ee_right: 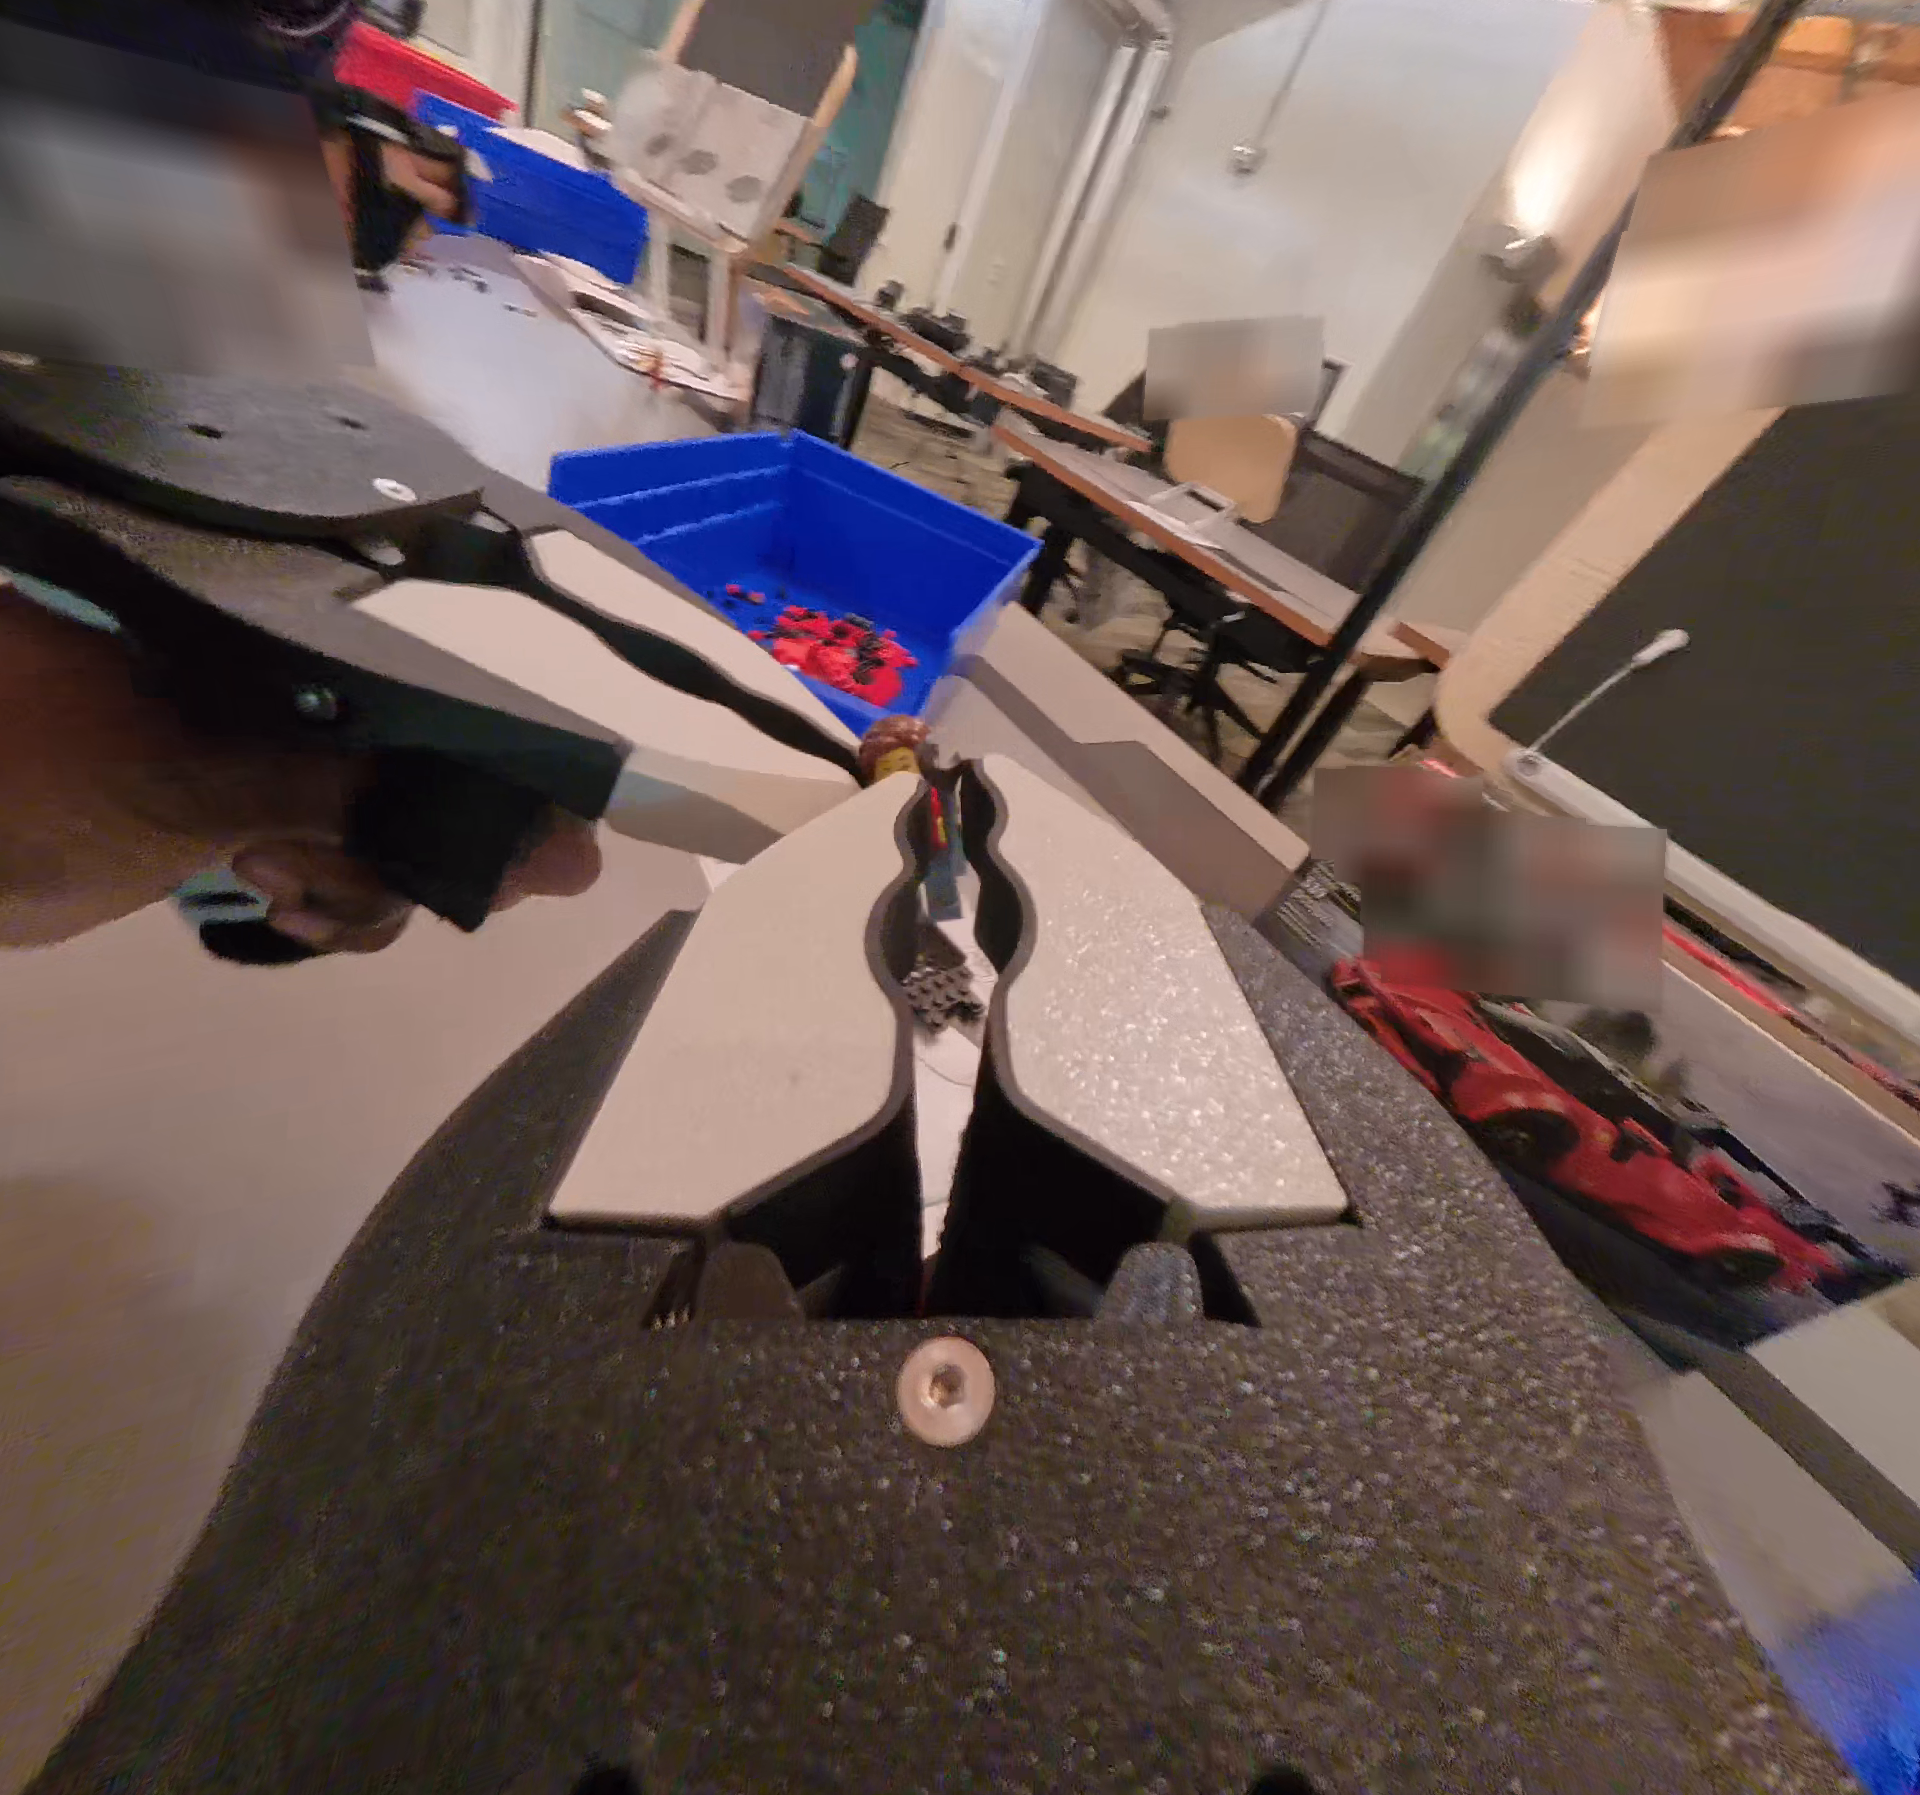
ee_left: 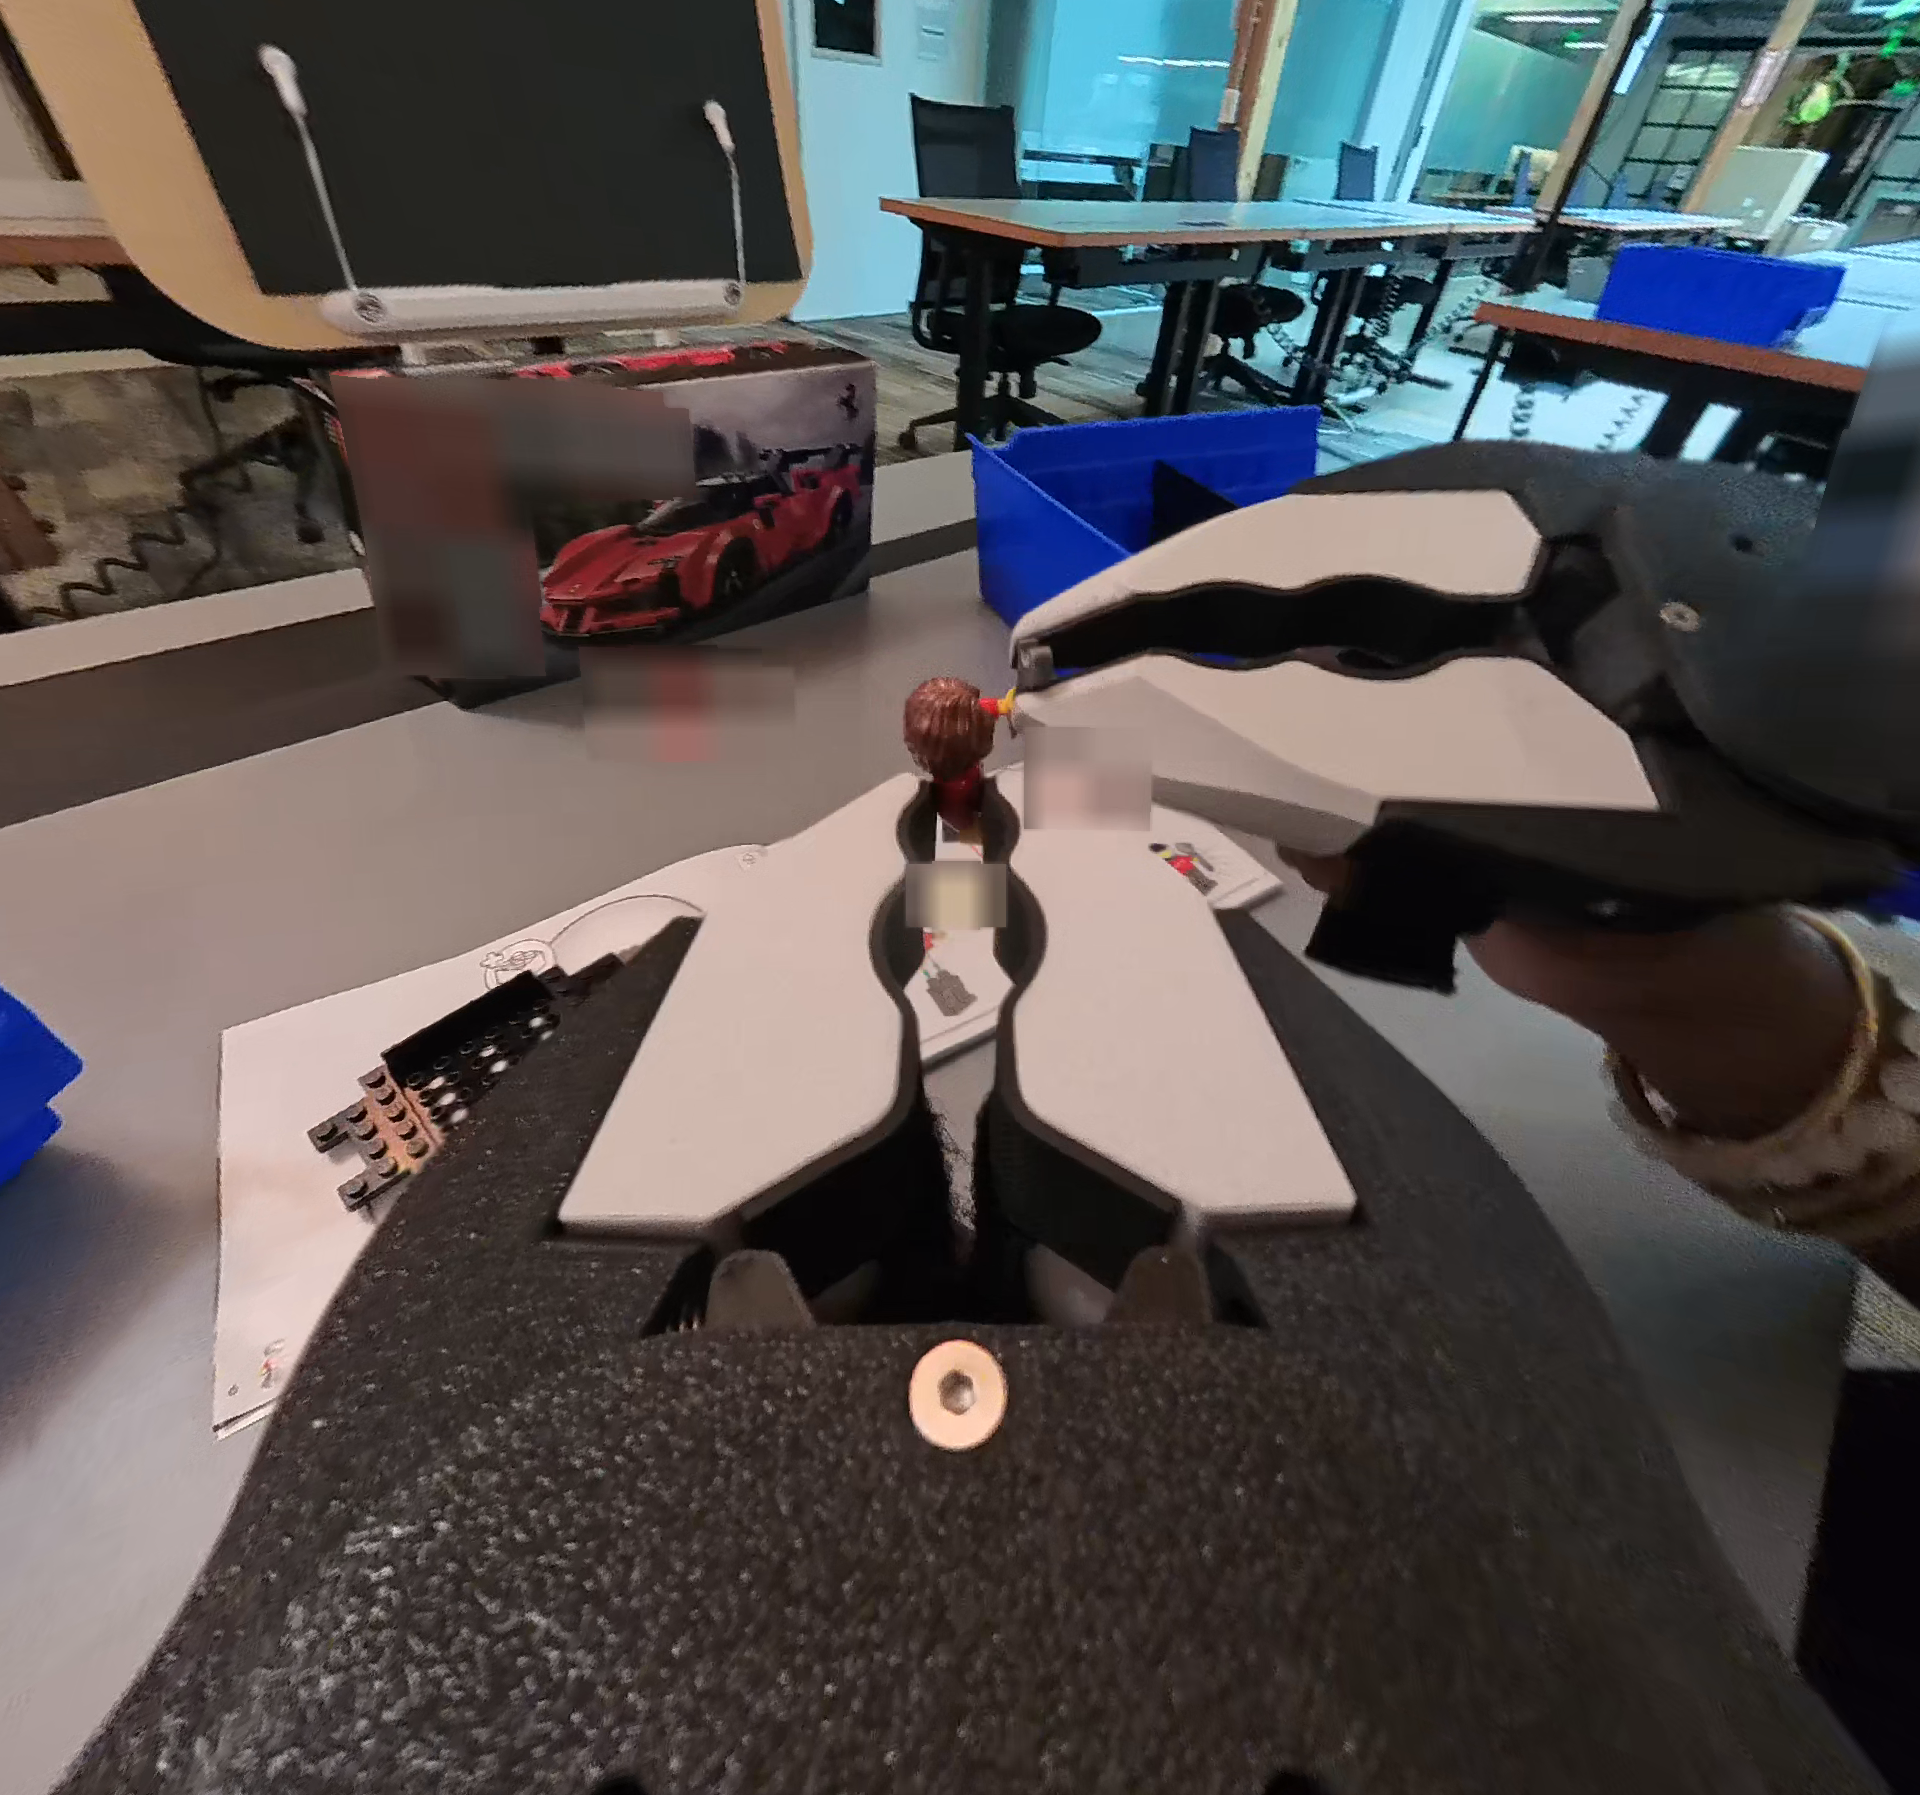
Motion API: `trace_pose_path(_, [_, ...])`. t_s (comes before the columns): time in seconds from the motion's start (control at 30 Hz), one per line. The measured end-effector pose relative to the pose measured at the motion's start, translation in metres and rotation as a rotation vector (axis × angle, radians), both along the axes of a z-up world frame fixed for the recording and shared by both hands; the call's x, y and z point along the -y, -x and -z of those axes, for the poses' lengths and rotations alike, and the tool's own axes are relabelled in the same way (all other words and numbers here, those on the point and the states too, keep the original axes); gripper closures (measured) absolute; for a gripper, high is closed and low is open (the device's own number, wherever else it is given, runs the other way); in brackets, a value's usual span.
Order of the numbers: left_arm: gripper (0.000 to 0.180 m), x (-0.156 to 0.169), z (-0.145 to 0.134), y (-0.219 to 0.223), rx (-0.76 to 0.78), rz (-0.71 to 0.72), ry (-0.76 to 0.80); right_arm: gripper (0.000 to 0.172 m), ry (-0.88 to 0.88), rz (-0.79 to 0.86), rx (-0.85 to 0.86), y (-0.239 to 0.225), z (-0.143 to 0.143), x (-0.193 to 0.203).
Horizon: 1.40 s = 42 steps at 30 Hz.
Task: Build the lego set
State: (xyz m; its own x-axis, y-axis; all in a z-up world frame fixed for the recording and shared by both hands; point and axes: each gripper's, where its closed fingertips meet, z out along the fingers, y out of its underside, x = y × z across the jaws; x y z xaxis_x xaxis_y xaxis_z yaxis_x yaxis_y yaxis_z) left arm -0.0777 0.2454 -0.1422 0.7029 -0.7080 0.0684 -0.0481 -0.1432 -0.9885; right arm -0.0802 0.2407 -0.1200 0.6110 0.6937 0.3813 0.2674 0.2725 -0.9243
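Note:
My left gripper (ee_left: 956, 800) is shut on a small toy minifigure (ee_left: 948, 743) with brown hair and a red torso. It grips the figure by the lower body, and the head stands above the fingertips. My right gripper (ee_left: 1023, 677) comes in from the right, with its tips at the figure's raised yellow hand (ee_left: 1006, 703). Its fingers are shut on a small dark grey piece (ee_left: 1032, 662). In the right wrist view, my right gripper (ee_right: 940, 779) is nearly closed and the figure (ee_right: 894, 750) sits just past its tips. The left gripper (ee_right: 857, 769) reaches in from the left.
A printed instruction sheet (ee_left: 312, 1174) lies on the grey table, with a black plate assembly (ee_left: 447, 1070) on it. A box with a red car picture (ee_left: 707, 519) and a blue bin (ee_left: 1060, 519) stand behind. A blue bin (ee_right: 810, 540) holds red pieces. A hand (ee_left: 1714, 1018) holds the right gripper. Less than 4 cm separates the two grippers' tips. The black plate assembly (ee_left: 447, 1070) is about 20 cm from my left fingertips.

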Motion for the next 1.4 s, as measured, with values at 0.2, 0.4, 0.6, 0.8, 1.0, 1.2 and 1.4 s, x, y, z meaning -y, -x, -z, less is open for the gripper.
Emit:
trace_pose_path(0.2, [0.173, 0.002, -0.006, 0.0, 0.0, 0.002, -0.007, 0.167, 0.061, -0.117, 0.002, 0.0, -0.005, 0.002])
trace_pose_path(0.4, [0.173, -0.006, -0.013, 0.009, 0.02, -0.132, -0.084, 0.155, 0.045, 0.078, -0.1, 0.002, -0.008, -0.001])
trace_pose_path(0.6, [0.174, -0.011, -0.021, 0.02, -0.078, -0.299, -0.263, 0.158, 0.04, 0.121, -0.246, 0.004, -0.021, 0.0])
trace_pose_path(0.8, [0.174, -0.006, -0.033, 0.024, -0.194, -0.426, -0.463, 0.163, 0.095, 0.084, -0.284, 0.015, -0.023, -0.001])
trace_pose_path(1.0, [0.174, -0.006, -0.034, 0.027, -0.289, -0.474, -0.539, 0.164, 0.091, 0.077, -0.254, 0.015, -0.021, 0.0])
trace_pose_path(1.2, [0.173, -0.005, -0.033, 0.022, -0.356, -0.43, -0.523, 0.164, 0.039, 0.034, -0.131, 0.009, -0.02, 0.001])
trace_pose_path(1.4, [0.173, -0.003, -0.029, 0.017, -0.33, -0.321, -0.423, 0.165, -0.03, -0.057, 0.046, 0.007, -0.017, 0.006])
